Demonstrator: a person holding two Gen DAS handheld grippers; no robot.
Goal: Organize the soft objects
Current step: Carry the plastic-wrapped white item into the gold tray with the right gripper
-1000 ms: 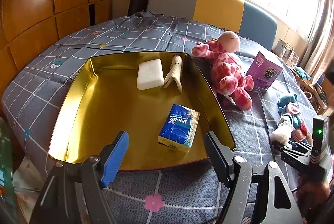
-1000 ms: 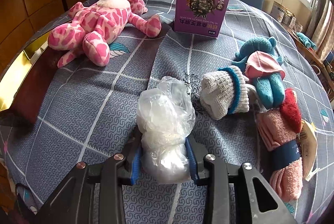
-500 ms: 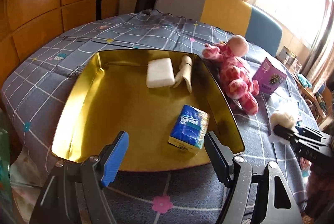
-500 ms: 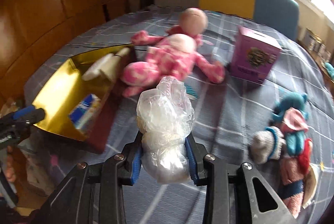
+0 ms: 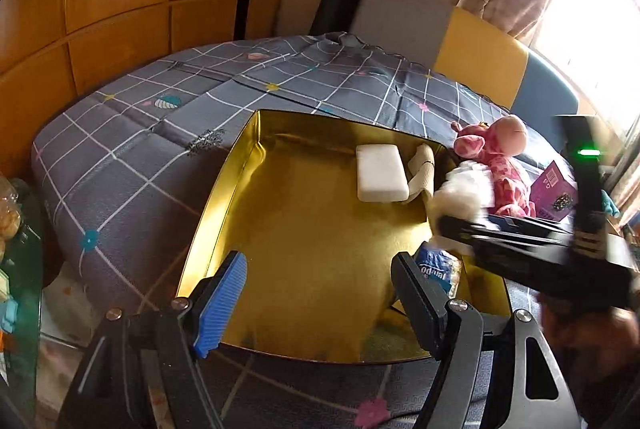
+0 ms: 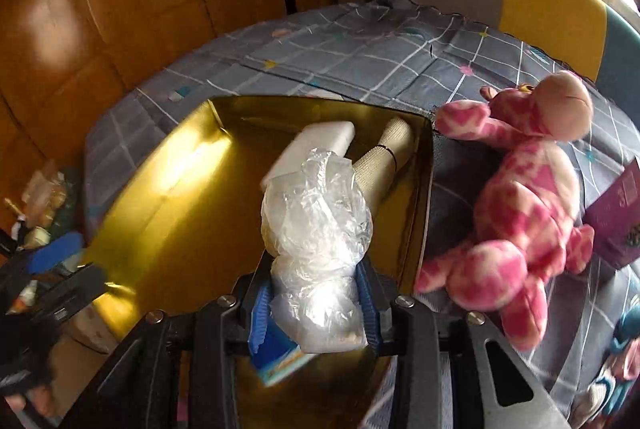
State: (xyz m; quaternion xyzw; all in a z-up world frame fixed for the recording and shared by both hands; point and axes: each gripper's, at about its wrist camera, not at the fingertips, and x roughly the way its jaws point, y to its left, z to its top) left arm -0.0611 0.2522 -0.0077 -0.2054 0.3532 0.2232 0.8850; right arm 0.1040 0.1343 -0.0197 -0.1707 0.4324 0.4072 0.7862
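Now your big gold tray (image 5: 224, 189) sits on the grey checked bedspread (image 5: 132, 149), and inside it you have a white foam block (image 5: 380, 173) at the far end with a beige rolled cloth (image 5: 422, 169) just beside it against the right wall, plus a blue tissue pack (image 5: 434, 267) at the near right, half hidden behind your left tool's finger and, from the other camera, tucked under the bag. Outside the tray, just past its right wall, the pink spotted plush (image 6: 516, 213) lies on the bedspread, and the purple box (image 5: 554, 191) beyond it is cut off by your right tool. Your right gripper (image 6: 314, 305) hangs over the tray's right side with the crumpled clear plastic bag (image 6: 316, 213) between its blue pads; the jaws are easing apart, yet the bag sits snug against both pads. In the left view that bag is a white blur. Your left gripper (image 5: 320, 293) stands spread wide over the tray's near edge, nothing between its fingers.
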